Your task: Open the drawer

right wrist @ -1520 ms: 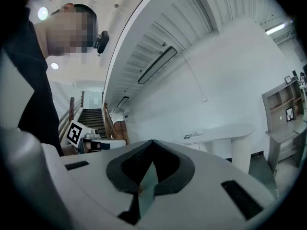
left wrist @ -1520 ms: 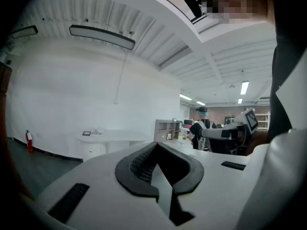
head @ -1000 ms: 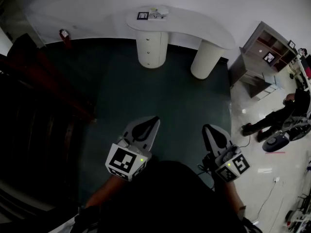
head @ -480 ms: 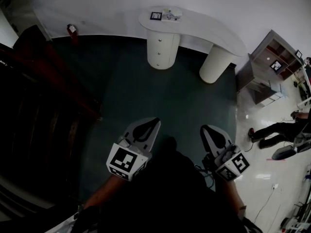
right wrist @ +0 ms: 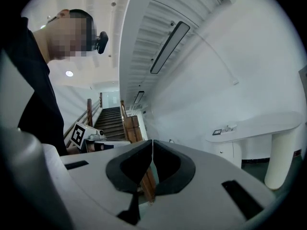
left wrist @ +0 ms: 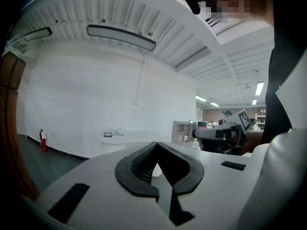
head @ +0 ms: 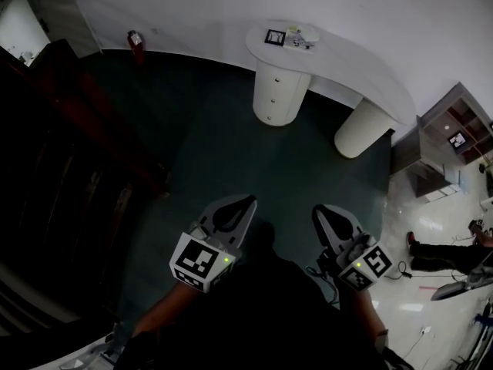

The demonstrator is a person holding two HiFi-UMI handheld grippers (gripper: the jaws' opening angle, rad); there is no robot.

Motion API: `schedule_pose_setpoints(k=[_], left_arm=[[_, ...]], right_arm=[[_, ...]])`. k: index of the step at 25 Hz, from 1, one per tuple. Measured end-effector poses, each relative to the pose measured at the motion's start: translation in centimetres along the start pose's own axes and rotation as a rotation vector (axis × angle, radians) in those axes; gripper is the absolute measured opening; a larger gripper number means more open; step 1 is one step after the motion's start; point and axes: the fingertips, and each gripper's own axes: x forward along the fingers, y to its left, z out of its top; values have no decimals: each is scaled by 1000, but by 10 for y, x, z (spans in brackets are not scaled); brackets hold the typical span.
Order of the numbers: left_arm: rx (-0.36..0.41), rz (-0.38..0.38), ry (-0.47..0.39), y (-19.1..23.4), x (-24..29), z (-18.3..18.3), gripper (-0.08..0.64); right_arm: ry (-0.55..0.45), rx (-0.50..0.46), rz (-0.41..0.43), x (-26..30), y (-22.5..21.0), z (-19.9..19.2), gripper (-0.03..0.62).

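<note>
Drawer pedestal (head: 279, 92): a rounded white column under the left end of the desk (head: 350, 62), standing against the wall (head: 192, 10). Small knobs show down its front. No drawer front stands out from the column, so all of them read as closed. Both grippers are well apart from it, across open dark floor (head: 254, 160).

Desk top: a marker card (head: 275, 37) lies at the left end near the back edge, with some papers (head: 300, 35) just beside it toward the right. A plain round leg (head: 362, 128) carries the right end.

Left gripper (head: 248, 200): in the left gripper view its dark fingers (left wrist: 136, 166) meet at the tips, with nothing between them. It is held in the air, pointing toward the desk.

Right gripper (head: 316, 209): the right gripper view shows its jaws together along a thin seam, also empty. It touches nothing and is held beside the left one, the two apart.

Surroundings: a fire extinguisher (head: 135, 38) stands at the wall left of the desk. A dark wooden staircase (head: 69, 137) fills the left side. A shelf unit (head: 447, 141) stands right of the desk on a pale floor. A person's legs (head: 443, 247) are at the far right edge.
</note>
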Motion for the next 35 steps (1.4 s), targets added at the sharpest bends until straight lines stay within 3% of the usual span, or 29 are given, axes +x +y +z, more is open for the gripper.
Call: schedule_pose_setpoints(k=[4, 8, 15, 20, 27, 31, 35], left_arm=[[-40, 34, 21, 40, 42, 7, 11], [-18, 68, 33, 81, 90, 18, 11], [-56, 117, 48, 138, 155, 24, 11], [-66, 75, 65, 171, 194, 20, 11], [-29, 3, 92, 271, 258, 28, 11], [36, -83, 109, 335, 295, 45, 11], [32, -179, 111, 386, 321, 54, 11]], right_arm=[[20, 17, 42, 42, -49, 8, 17], [0, 57, 87, 84, -98, 27, 17], [87, 2, 121, 129, -173, 24, 17], [93, 35, 94, 165, -207, 19, 17], [81, 43, 4, 257, -273, 23, 17], [54, 32, -67, 331, -309, 32, 17], [39, 39, -120, 392, -332, 37, 17]])
